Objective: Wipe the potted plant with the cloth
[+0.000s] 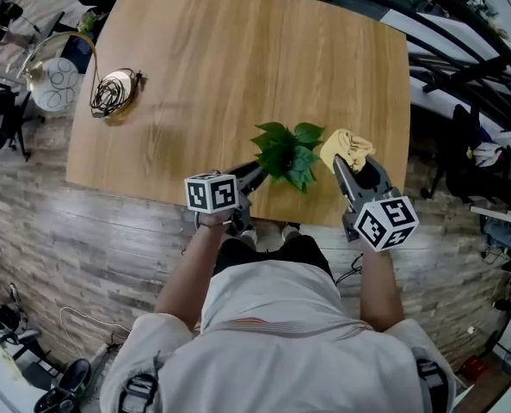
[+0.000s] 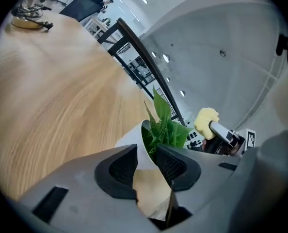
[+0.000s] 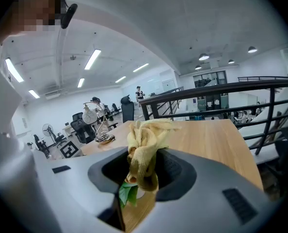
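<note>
A small potted plant [image 1: 287, 151] with green leaves stands near the table's front edge. In the left gripper view its white pot [image 2: 134, 155] shows between the pads, leaves [image 2: 166, 127] rising above. My left gripper [image 1: 257, 173] [image 2: 145, 155] is open at the pot's left side, and the pads do not press on it. My right gripper [image 1: 352, 163] [image 3: 143, 168] is shut on a bunched yellow cloth [image 1: 346, 147] [image 3: 144, 144], held just right of the leaves. A leaf [image 3: 128, 193] shows under the cloth.
The wooden table [image 1: 238, 58] stretches away behind the plant. A coil of cable with a metal base [image 1: 113, 93] lies at its far left edge. A white fan [image 1: 56, 83] stands on the floor to the left. Dark railings [image 1: 462, 50] run along the right.
</note>
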Demonstrator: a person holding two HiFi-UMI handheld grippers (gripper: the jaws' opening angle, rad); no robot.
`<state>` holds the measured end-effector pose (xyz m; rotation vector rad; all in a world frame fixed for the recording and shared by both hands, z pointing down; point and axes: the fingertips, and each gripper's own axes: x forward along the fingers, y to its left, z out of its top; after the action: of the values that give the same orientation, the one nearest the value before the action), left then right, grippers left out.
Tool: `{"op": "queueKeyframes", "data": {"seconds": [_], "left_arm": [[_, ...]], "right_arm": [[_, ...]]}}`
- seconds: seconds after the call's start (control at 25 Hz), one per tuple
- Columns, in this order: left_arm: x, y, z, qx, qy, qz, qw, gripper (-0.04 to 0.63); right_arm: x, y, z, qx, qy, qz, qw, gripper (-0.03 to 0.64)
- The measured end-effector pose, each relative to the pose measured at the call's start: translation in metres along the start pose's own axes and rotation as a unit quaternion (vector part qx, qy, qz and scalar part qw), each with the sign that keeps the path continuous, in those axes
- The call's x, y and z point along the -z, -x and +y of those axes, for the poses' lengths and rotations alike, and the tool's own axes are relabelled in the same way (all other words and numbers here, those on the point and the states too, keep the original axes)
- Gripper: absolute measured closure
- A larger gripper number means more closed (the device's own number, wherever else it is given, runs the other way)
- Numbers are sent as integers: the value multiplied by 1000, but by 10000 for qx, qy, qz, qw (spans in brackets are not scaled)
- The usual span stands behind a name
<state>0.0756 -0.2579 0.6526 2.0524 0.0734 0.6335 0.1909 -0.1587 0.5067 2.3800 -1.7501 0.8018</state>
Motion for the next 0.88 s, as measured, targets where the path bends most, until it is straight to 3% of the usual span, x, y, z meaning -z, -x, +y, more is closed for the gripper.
{"op": "queueKeyframes", "data": {"seconds": [0.16,0.28,0.44,0.56,0.64,0.88], "left_arm": [[7,-12,-3,133,345,84,9993,491],[6,-14,-2,227,657,27,9976,503],[3,-14,1,198,784,-13,9967,511],[3,-15,0,139,882,-73,9960,515],[3,-15,-1,119,929,-111,9955,517],[3,-15,1,144,1029,-190,9944,517]], "right_arm": [[1,-10,14,-486,235,139,9984,428],[1,-26,49,-1262,741,357,9886,428],[18,-52,107,-2422,1690,903,9511,426],[36,-69,123,-2738,2081,1385,9287,426],[43,-83,114,-2545,2094,1609,9303,426],[27,-116,31,-952,1362,1499,9746,425]]}}
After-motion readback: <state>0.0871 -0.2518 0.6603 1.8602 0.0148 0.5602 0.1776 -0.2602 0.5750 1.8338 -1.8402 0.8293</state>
